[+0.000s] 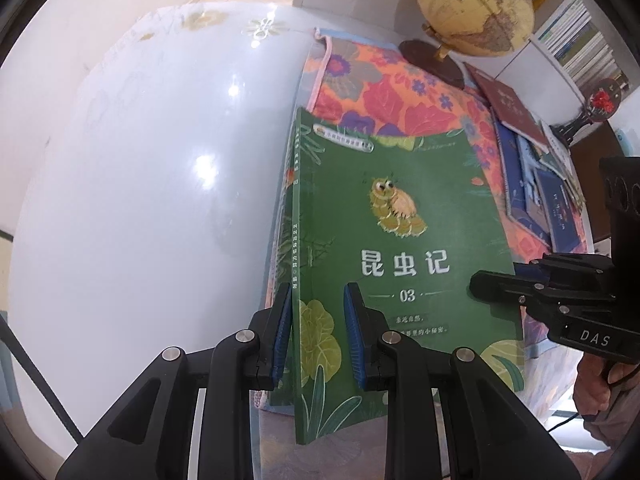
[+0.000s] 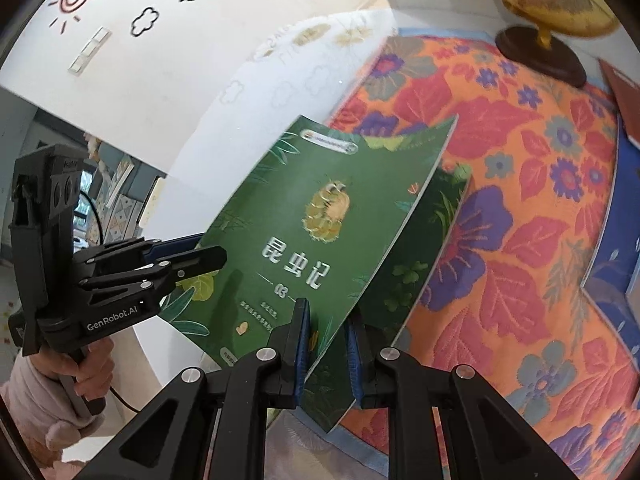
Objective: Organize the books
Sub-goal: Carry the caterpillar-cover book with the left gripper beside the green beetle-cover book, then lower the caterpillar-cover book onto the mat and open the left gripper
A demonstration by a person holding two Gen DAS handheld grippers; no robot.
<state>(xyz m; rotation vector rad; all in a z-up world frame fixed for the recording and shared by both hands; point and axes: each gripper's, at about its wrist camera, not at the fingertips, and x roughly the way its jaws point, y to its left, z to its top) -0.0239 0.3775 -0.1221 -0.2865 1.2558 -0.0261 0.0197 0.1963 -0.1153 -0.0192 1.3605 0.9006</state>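
Note:
A green book [image 1: 400, 216] with a caterpillar on its cover is held tilted above the floral cloth [image 1: 400, 92]. My left gripper [image 1: 318, 288] is shut on the green book at its spine near the bottom, one blue pad on each side. My right gripper [image 2: 326, 312] is shut on the same green book [image 2: 320, 208] at its lower open edge. In the left wrist view the right gripper [image 1: 492, 284] reaches in from the right. In the right wrist view the left gripper [image 2: 200, 256] reaches in from the left. A second green book [image 2: 420, 260] lies on the cloth underneath.
A globe [image 1: 474, 4] on a dark base stands at the back of the cloth. A loose pile of red and blue books [image 1: 532, 168] lies to the right. A glossy white table top [image 1: 140, 200] spreads to the left. A bookshelf [image 1: 576, 32] stands behind.

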